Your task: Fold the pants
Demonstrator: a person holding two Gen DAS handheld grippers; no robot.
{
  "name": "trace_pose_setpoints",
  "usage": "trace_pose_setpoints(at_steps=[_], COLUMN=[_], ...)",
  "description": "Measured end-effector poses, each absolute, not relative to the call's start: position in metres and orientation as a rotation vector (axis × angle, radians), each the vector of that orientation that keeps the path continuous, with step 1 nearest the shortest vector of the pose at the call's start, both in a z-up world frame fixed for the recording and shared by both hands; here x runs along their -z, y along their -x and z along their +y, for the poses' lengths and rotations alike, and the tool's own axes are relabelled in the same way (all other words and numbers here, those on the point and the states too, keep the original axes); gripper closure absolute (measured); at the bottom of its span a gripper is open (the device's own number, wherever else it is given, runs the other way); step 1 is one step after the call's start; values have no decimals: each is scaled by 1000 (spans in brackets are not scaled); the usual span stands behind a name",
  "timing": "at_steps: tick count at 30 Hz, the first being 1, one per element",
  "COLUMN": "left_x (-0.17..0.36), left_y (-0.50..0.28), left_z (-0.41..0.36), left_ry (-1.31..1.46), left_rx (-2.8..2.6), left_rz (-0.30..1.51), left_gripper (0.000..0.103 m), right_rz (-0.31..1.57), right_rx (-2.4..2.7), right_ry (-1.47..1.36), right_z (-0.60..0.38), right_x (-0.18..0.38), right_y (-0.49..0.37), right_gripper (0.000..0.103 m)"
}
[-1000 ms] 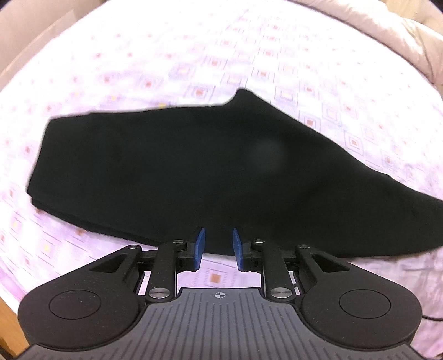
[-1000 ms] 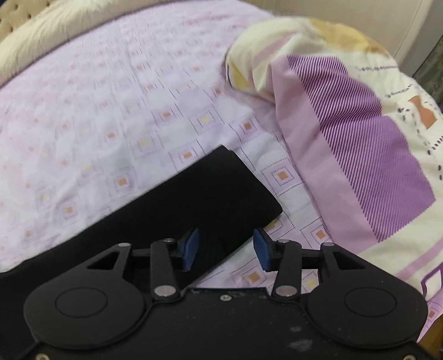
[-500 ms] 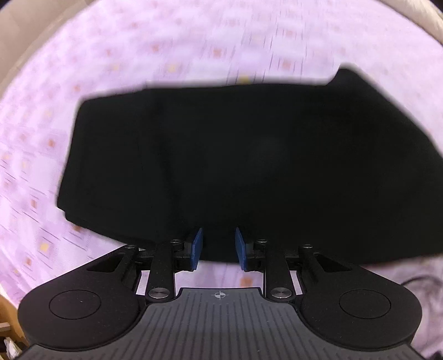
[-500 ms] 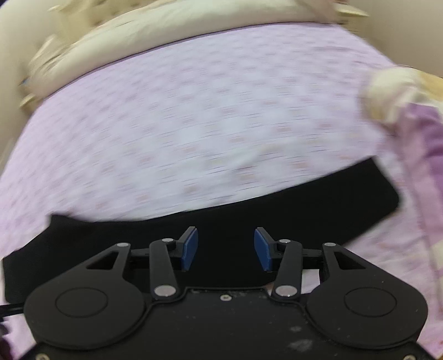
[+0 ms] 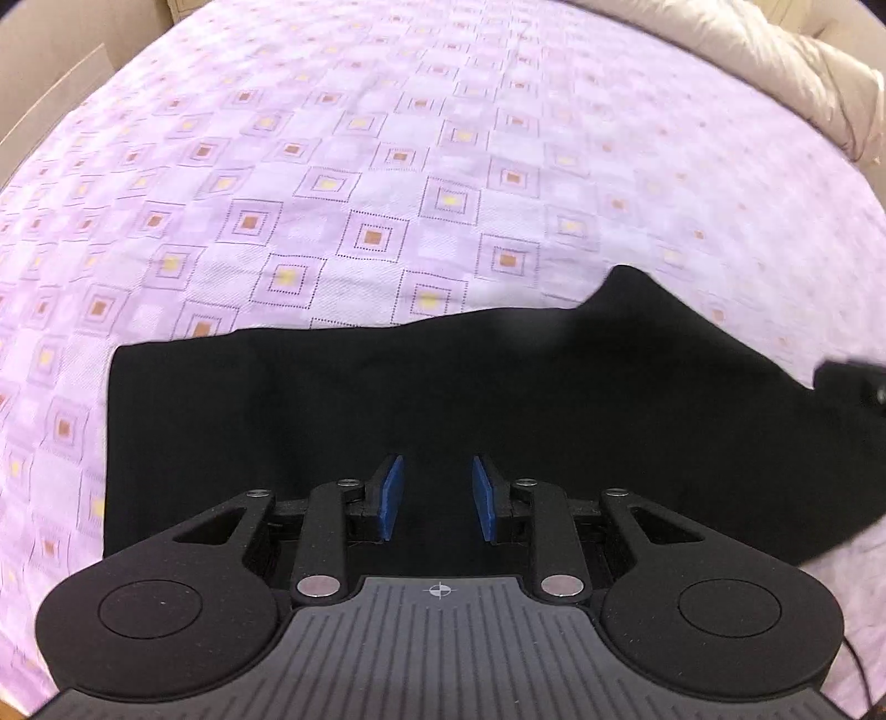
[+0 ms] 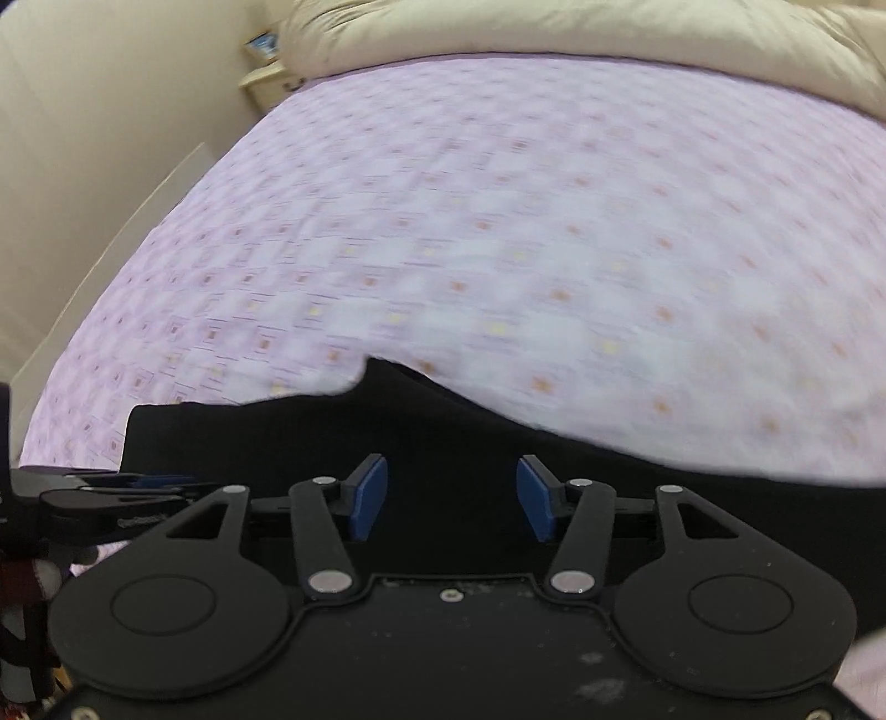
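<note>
Black pants (image 5: 443,399) lie flat, folded lengthwise, on a purple patterned bed sheet (image 5: 387,166). My left gripper (image 5: 437,495) hovers over their near edge, close to the squared-off end at the left. Its blue pads (image 5: 394,498) stand a narrow gap apart with no cloth between them. In the right wrist view the pants (image 6: 443,432) stretch across the lower part of the picture. My right gripper (image 6: 451,495) is above them, its jaws opening and nothing between them. The left gripper (image 6: 111,495) shows at that view's left edge, and the right gripper (image 5: 853,382) at the left view's right edge.
A beige quilt (image 5: 775,66) is bunched along the far side of the bed (image 6: 554,33). A beige panel or wall (image 6: 83,166) runs along the bed's left side, with a small shelf (image 6: 266,61) in the far corner. Bare sheet lies beyond the pants.
My right gripper swung left from the leg end by the striped quilt to the middle of the pants, and its jaws widened. The left gripper moved in over the pants.
</note>
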State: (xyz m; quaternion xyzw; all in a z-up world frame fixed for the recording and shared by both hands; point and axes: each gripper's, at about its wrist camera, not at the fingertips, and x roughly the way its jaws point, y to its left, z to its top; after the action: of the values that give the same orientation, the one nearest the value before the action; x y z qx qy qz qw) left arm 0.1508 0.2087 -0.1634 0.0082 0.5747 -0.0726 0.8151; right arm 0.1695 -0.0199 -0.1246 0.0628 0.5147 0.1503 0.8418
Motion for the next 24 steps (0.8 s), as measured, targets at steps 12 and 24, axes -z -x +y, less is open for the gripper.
trace_pose_setpoints(at_steps=[12, 24], left_x=[185, 188], left_y=[-141, -152], left_z=[206, 198], left_ry=[-23, 1], left_rx=[215, 168], left_rz=[1306, 1307], left_gripper=[75, 76], right_rz=[1175, 1218], right_rx=[-449, -682], right_ry=[2, 274], right_z=[37, 71], right_x=[165, 197], right_y=[-256, -213], right_gripper=[39, 87])
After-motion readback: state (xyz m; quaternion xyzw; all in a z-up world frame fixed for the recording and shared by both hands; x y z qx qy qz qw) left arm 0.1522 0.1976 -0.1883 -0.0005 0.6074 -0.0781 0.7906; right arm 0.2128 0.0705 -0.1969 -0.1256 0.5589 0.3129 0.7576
